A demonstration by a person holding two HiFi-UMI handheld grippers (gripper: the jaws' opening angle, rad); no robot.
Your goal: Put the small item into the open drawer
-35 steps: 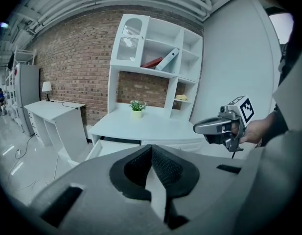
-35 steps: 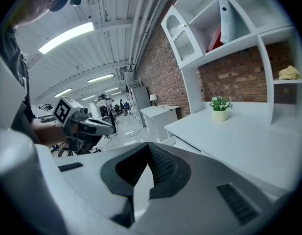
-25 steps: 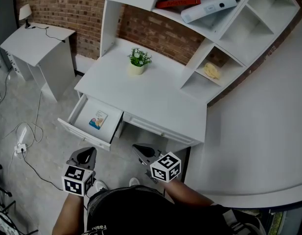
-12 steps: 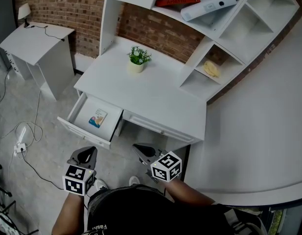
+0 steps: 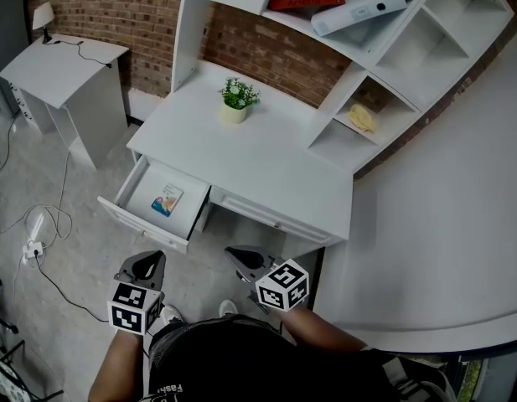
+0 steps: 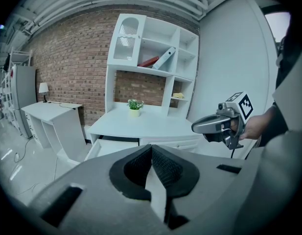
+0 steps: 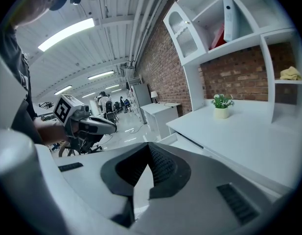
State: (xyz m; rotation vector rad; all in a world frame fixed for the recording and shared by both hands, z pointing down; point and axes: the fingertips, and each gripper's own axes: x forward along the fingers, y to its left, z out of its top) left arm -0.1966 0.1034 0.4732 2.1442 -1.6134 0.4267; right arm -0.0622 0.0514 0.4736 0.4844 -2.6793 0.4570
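Two large white pieces of furniture are noted: a desk (image 5: 266, 166) with a shelf unit (image 5: 352, 82) standing on its rear, against a brick wall, and a lower side table (image 5: 61, 69) well apart to its left. One drawer (image 5: 145, 226) at the left of the desk front is pulled open. The left gripper (image 5: 147, 263) and the right gripper (image 5: 235, 255) are held low in front of the desk, near each other but apart, both short of the drawer. In each gripper view the jaws are seen pressed together with nothing between them. A potted plant (image 5: 238, 103) is set upright near the back of the desk top. A small flat card (image 5: 167, 201) with coloured print is found lying inside the open drawer, on its floor, clear of both grippers. A crumpled yellow object (image 5: 362, 120) is lodged in a lower shelf compartment; what it is cannot be told.
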